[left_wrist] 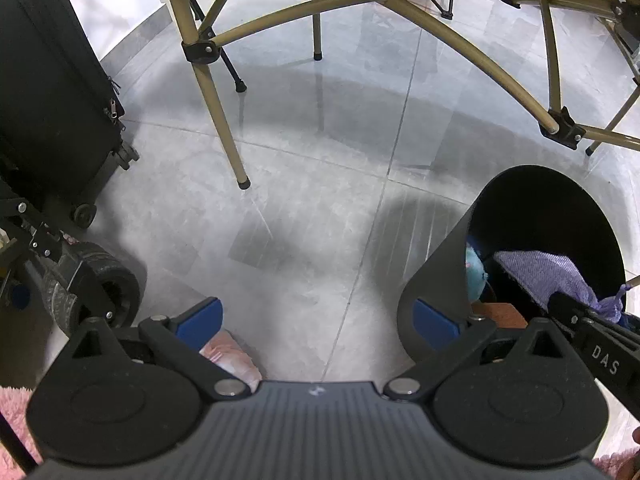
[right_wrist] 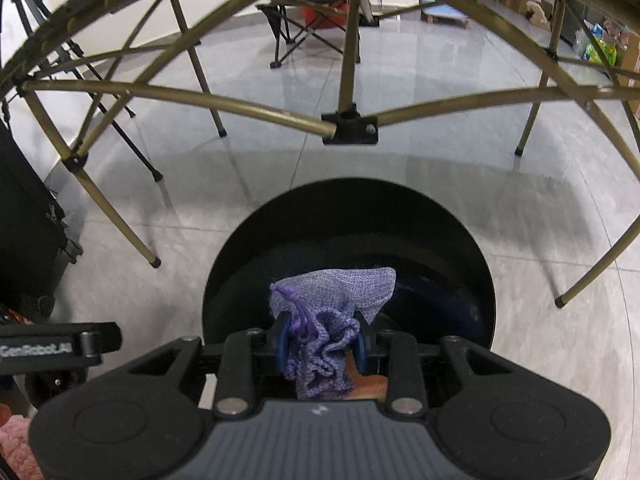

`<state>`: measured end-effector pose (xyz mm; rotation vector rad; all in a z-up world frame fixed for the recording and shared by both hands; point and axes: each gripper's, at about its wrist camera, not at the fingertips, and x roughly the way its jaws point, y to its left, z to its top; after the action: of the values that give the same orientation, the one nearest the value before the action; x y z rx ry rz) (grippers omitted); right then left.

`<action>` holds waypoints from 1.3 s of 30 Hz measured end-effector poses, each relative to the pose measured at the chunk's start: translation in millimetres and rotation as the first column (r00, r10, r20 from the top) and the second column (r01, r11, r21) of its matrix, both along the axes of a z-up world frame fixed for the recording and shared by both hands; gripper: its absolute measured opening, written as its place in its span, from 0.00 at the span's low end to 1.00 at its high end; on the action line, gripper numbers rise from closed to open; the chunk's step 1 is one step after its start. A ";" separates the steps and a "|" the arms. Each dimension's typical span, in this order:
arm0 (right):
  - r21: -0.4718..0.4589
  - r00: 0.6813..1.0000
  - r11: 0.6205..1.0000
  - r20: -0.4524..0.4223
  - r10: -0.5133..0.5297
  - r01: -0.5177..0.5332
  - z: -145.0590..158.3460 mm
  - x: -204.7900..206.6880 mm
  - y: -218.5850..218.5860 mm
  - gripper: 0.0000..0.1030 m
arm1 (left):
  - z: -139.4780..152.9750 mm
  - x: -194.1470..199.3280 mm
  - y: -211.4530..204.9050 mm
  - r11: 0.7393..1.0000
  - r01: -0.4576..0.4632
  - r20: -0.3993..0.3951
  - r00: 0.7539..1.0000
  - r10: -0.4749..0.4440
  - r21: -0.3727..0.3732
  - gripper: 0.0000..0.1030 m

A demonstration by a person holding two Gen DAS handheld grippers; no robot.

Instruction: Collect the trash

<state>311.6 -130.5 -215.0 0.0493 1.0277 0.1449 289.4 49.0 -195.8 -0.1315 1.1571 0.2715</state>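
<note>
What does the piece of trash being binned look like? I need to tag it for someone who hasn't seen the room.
Find the black round bin on the grey tiled floor, in front of the folding table's gold legs. Over its mouth the right gripper pinches a small lilac woven drawstring pouch, the only purple cloth there.

Crumpled purple drawstring pouch (right_wrist: 332,316) over the open black bin (right_wrist: 472,280), bunched neck pinched.

"DAS" stands on the right gripper's arm (left_wrist: 604,360); "GenRobot.AI" on the left gripper's side (right_wrist: 40,349).
</note>
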 end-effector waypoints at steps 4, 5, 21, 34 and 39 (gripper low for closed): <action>0.000 1.000 1.000 -0.029 -0.009 0.009 -7.1 2.7 -0.9 0.34 | -0.1 -0.4 0.8 1.000 0.001 0.002 1.000 -0.001 -0.002 1.00; -0.003 0.999 1.000 -0.035 -0.009 0.009 -8.1 3.0 -0.7 0.36 | -0.1 -0.4 0.8 1.000 0.001 0.002 1.000 -0.001 -0.002 1.00; -0.032 0.997 0.999 -0.081 0.002 -0.005 -12.4 2.1 -5.7 1.00 | 7.0 -5.1 -1.6 1.000 0.020 0.034 0.999 -0.020 0.002 1.00; -0.003 0.999 1.000 0.041 -0.024 0.024 48.2 -43.1 -34.7 1.00 | 76.0 -50.9 -19.2 0.991 0.136 0.218 0.967 -0.132 -0.008 1.00; 0.018 0.996 1.000 0.086 -0.012 0.011 81.4 -83.0 -45.0 1.00 | 107.8 -86.9 -29.6 0.977 0.209 0.278 0.937 -0.213 0.043 1.00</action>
<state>228.7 -175.6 -133.6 0.0645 0.9404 0.1447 202.5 19.4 -88.0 -0.0320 0.8766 0.0653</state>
